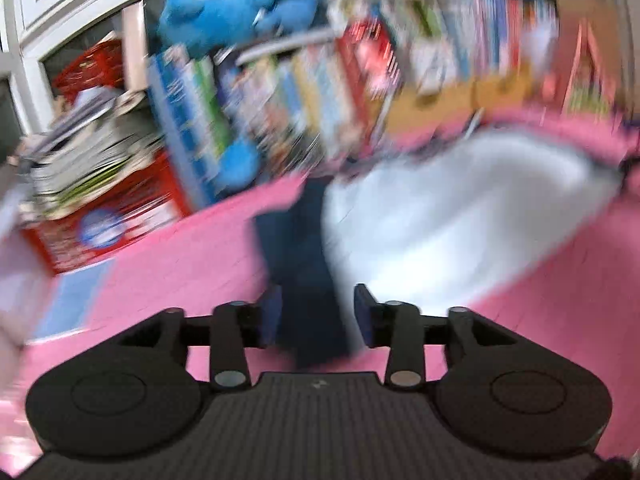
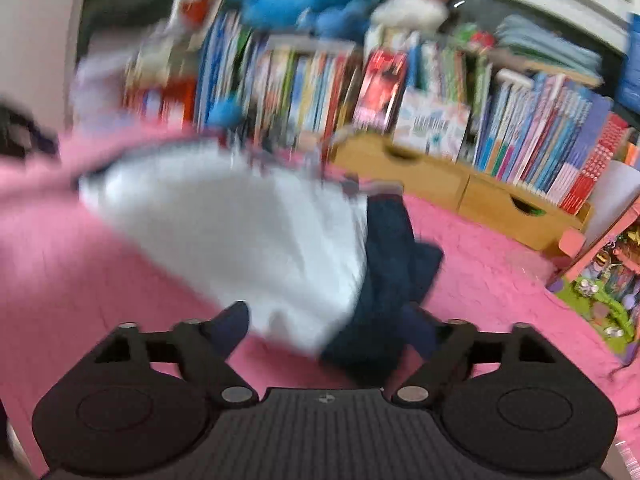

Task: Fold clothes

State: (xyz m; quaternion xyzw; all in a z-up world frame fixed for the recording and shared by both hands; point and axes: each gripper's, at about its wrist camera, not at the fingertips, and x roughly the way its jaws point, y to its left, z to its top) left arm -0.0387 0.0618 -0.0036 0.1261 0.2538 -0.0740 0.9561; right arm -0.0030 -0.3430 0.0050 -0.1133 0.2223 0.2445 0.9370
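Left gripper (image 1: 318, 314) jaws apart, right gripper (image 2: 326, 326) jaws wide — white-and-navy garment (image 2: 256, 232) on pink cover (image 2: 480, 280).

A white-and-navy garment (image 2: 248, 240) lies on the pink surface (image 2: 480, 272), near the wooden drawer box (image 2: 460, 188) behind it.

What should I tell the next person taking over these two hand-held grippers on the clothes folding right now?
Left hand-held gripper: open, nothing pinched; the navy part of the garment lies between and beyond its fingers.
Right hand-held gripper: wide open, holding nothing.
The white and navy cloth garment lies on the pink bedspread in front of the bookshelf.
Done: the garment appears to have been laid down; blur hides how neat it is.
Left: check the fold, regrasp the edges and finish.
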